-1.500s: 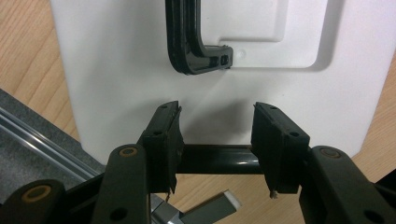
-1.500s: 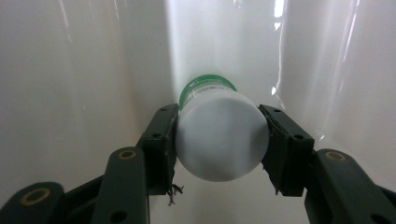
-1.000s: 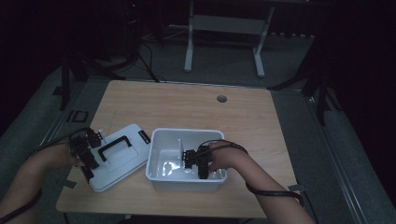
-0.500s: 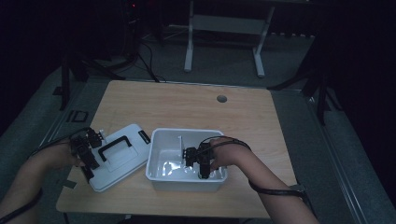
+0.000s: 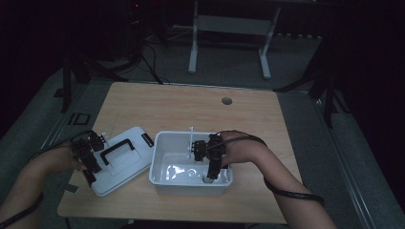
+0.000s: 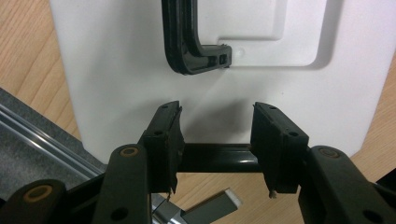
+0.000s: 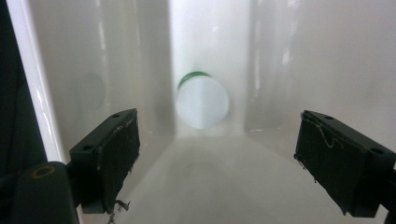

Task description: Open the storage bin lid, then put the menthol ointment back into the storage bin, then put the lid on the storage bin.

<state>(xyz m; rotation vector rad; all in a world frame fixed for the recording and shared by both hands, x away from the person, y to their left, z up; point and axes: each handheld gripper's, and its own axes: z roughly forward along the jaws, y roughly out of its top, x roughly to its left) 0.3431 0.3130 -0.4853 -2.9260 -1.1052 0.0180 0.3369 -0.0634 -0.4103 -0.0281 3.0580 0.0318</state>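
Observation:
A white plastic bin [image 5: 191,187] stands at the table's near middle. On its floor by the near right corner lies a small white round thing with a green rim [image 5: 208,180], seen end-on [image 7: 202,102] against the bin wall [image 7: 84,56]. My right gripper [image 5: 213,168] hangs inside the bin just above it. Its jaws have just been opening and now stand wide [image 7: 217,126] with nothing between them. The bin's white lid [image 5: 129,164] with a black handle [image 5: 117,150] lies flat to the left. My left gripper [image 5: 88,162] hovers over the lid [image 6: 116,70], partly open [image 6: 217,112] and empty, short of the handle [image 6: 191,46].
The wooden table [image 5: 191,109] has a round cable hole [image 5: 227,101] at the far side. A metal stand [image 5: 229,24] and cables sit on the dark floor beyond. The lid's near corner lies close to the table's left front edge [image 6: 28,135].
My right gripper has risen a little inside the bin and its jaws have spread apart, leaving the round thing on the bin floor. The left gripper and the lid have not moved.

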